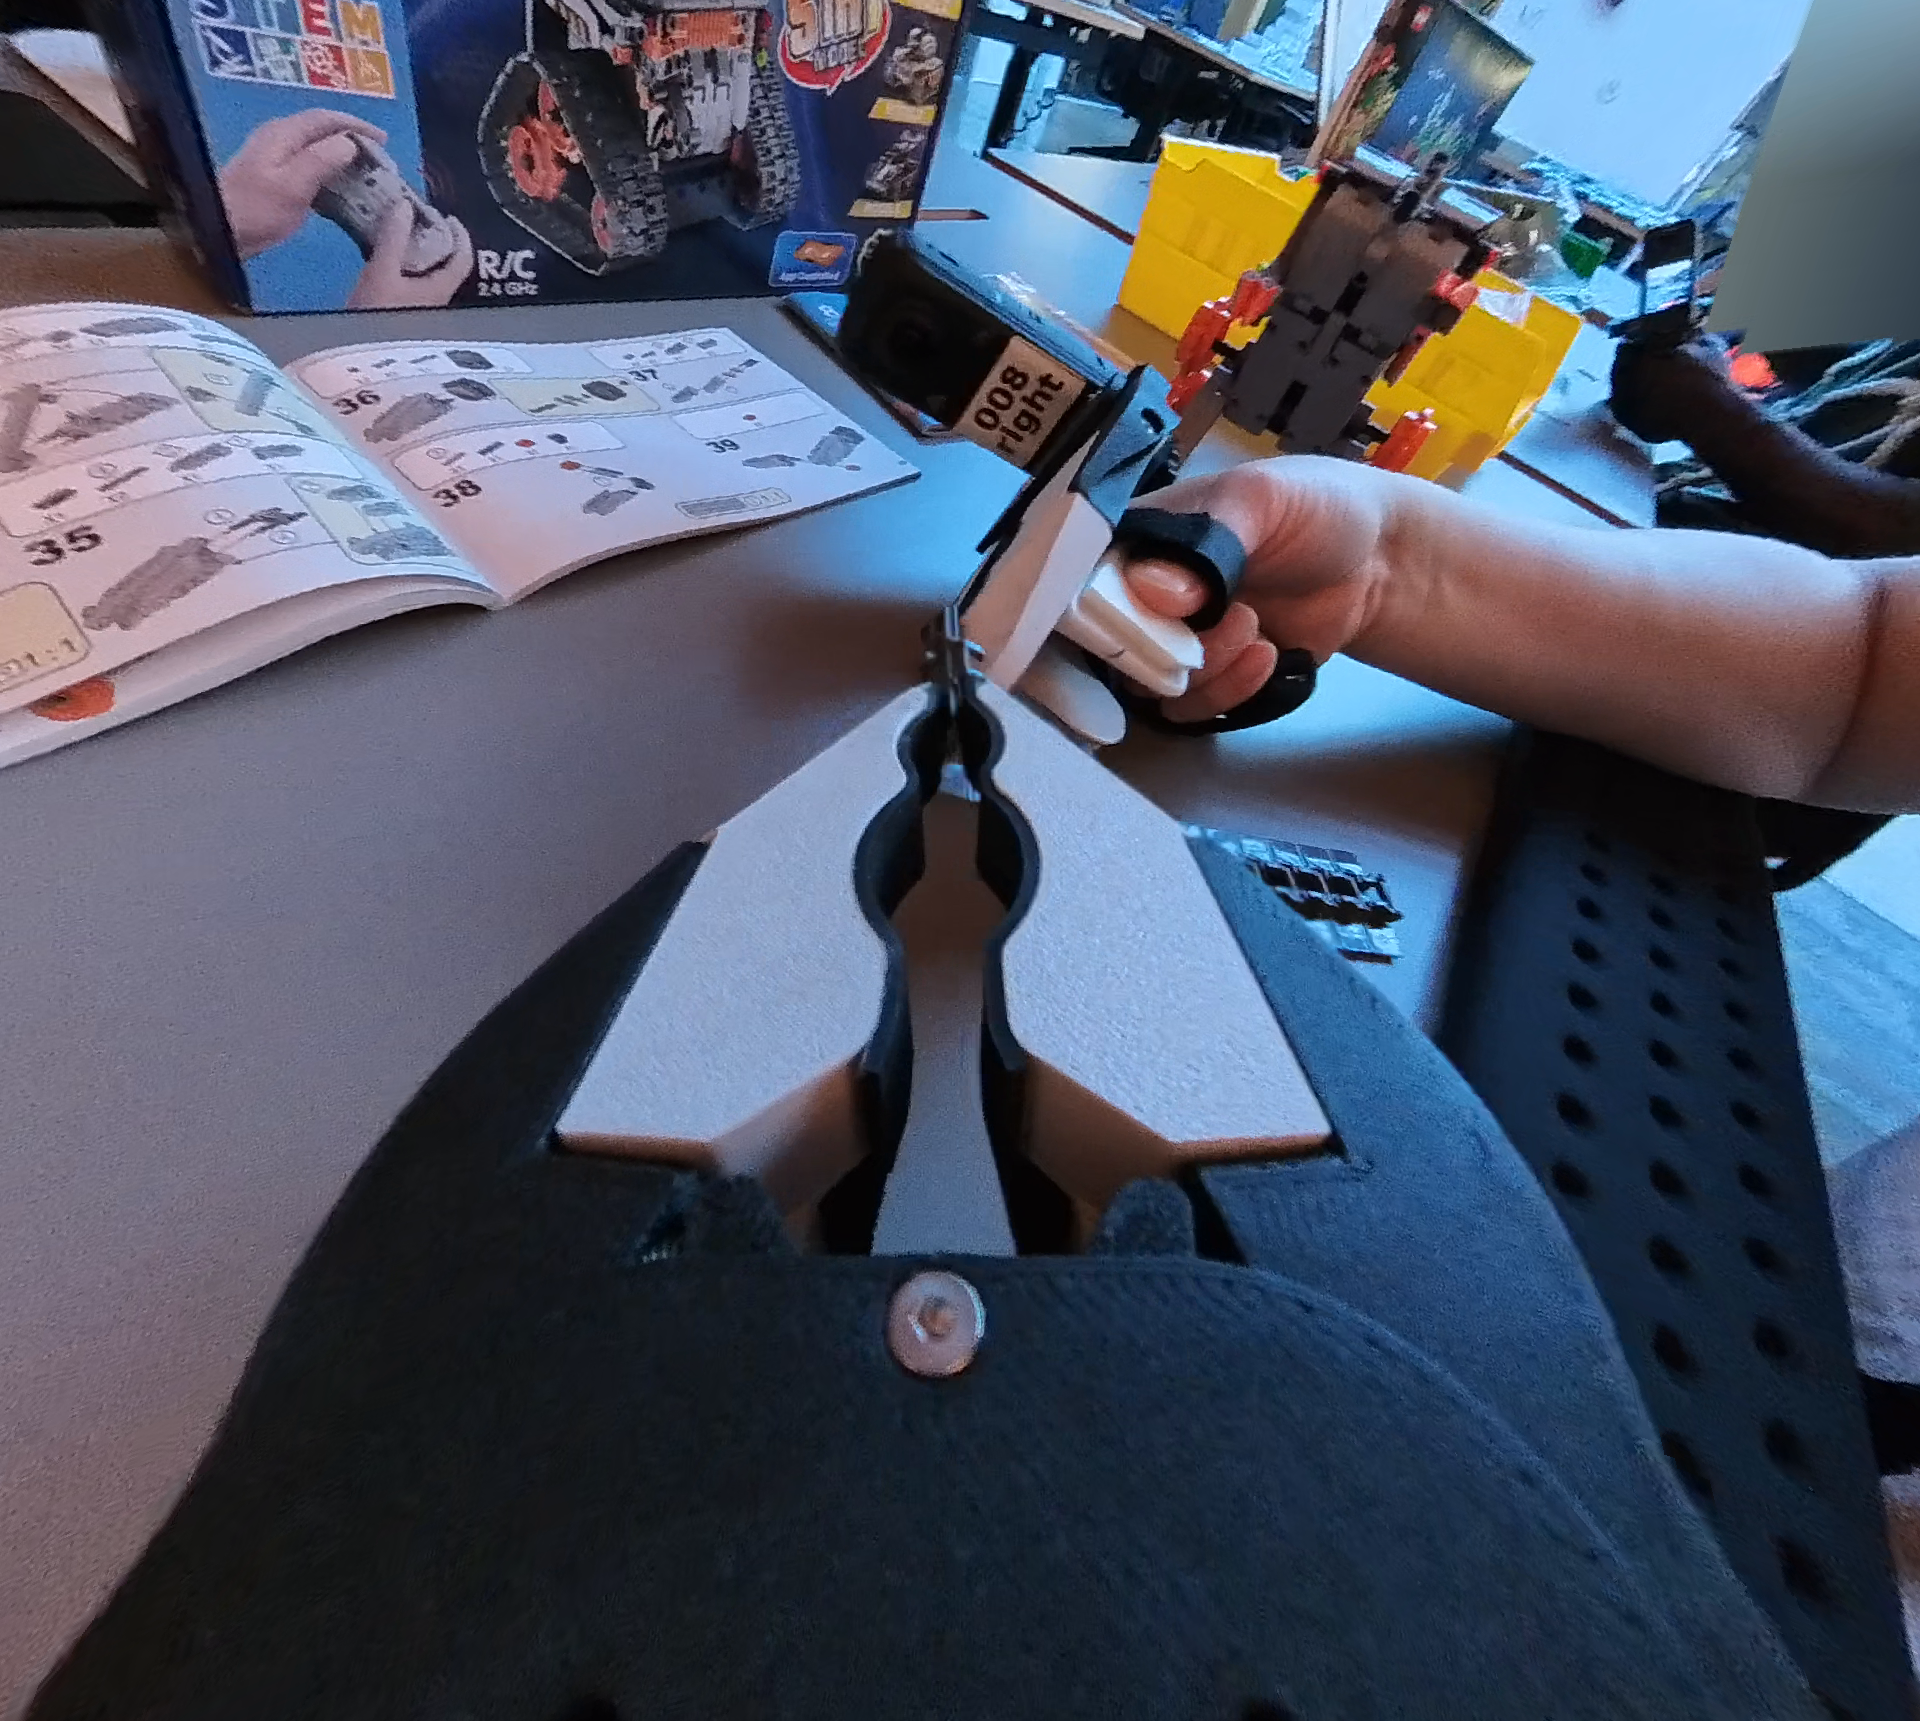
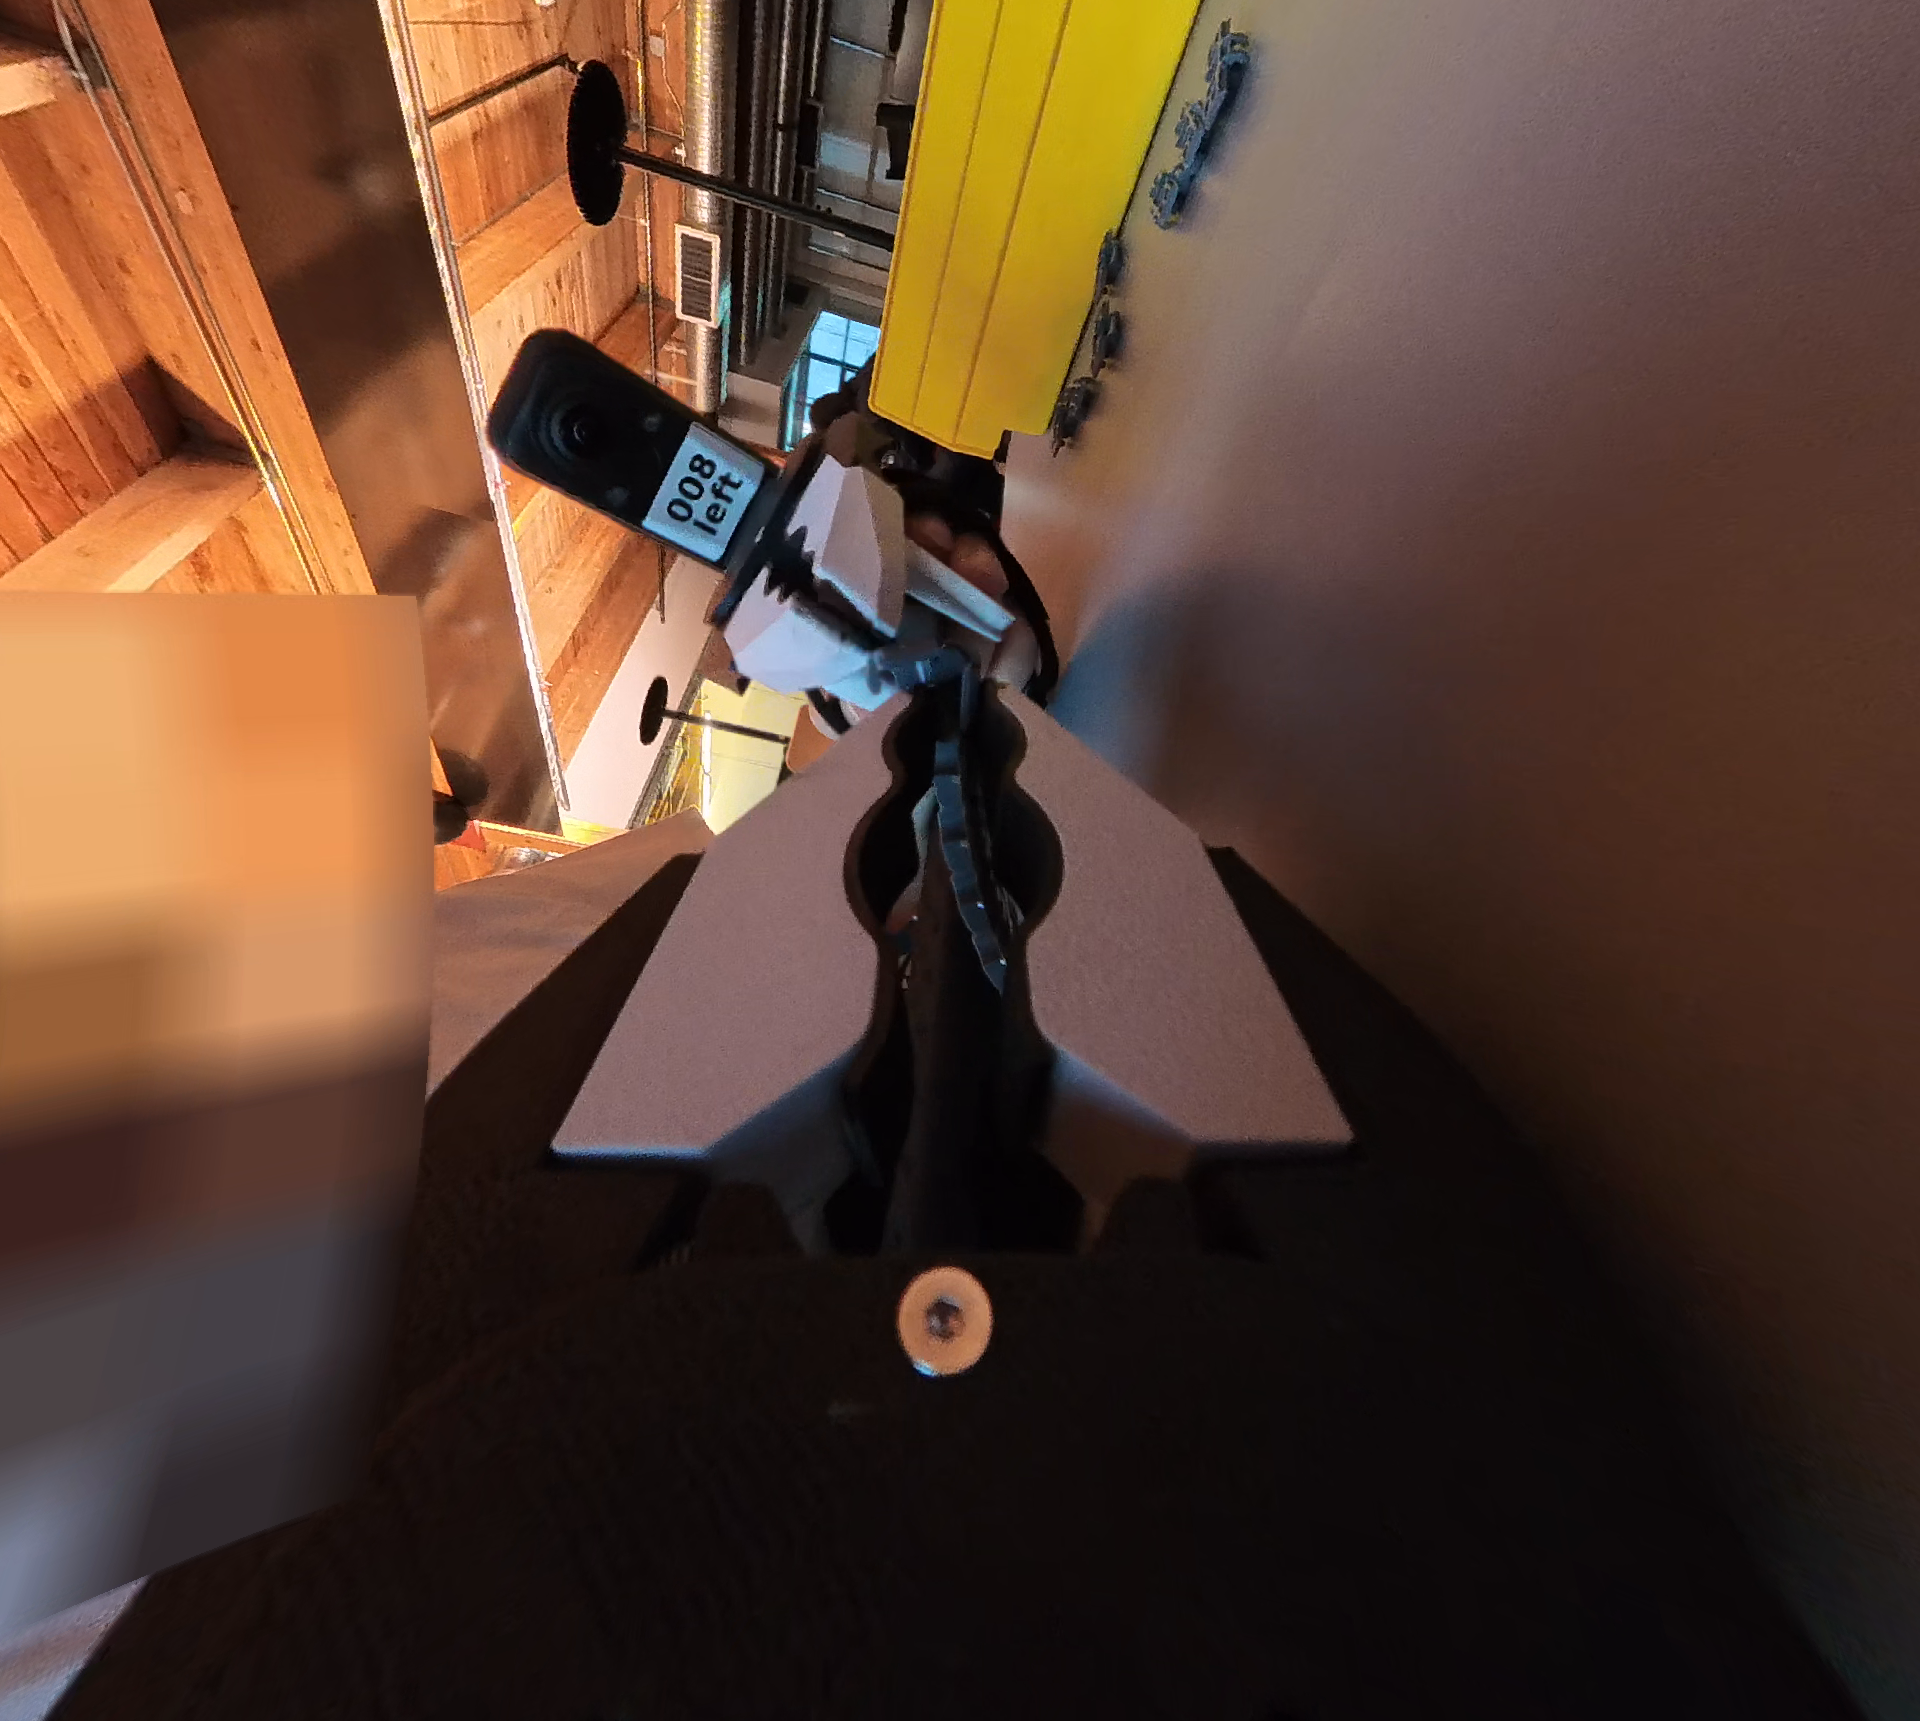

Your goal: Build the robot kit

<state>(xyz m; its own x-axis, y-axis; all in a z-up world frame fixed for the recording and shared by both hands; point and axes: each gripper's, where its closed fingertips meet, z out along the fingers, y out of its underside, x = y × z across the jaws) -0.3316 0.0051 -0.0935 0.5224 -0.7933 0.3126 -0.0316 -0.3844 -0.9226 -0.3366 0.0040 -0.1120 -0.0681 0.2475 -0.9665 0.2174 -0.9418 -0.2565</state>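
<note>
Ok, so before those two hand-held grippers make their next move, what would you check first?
1. Left hand-held gripper shut on the dark track strip: ok.
2. Right hand-held gripper shut on the same strip: ok.
3. Strip's links all joined: cannot tell, the fingers hide much of it.
4. Strip lifted off the table: cannot tell.
5. Instruction booklet open and apart from both grippers: ok.
6. Loose track pieces apart from both grippers: ok.
</note>
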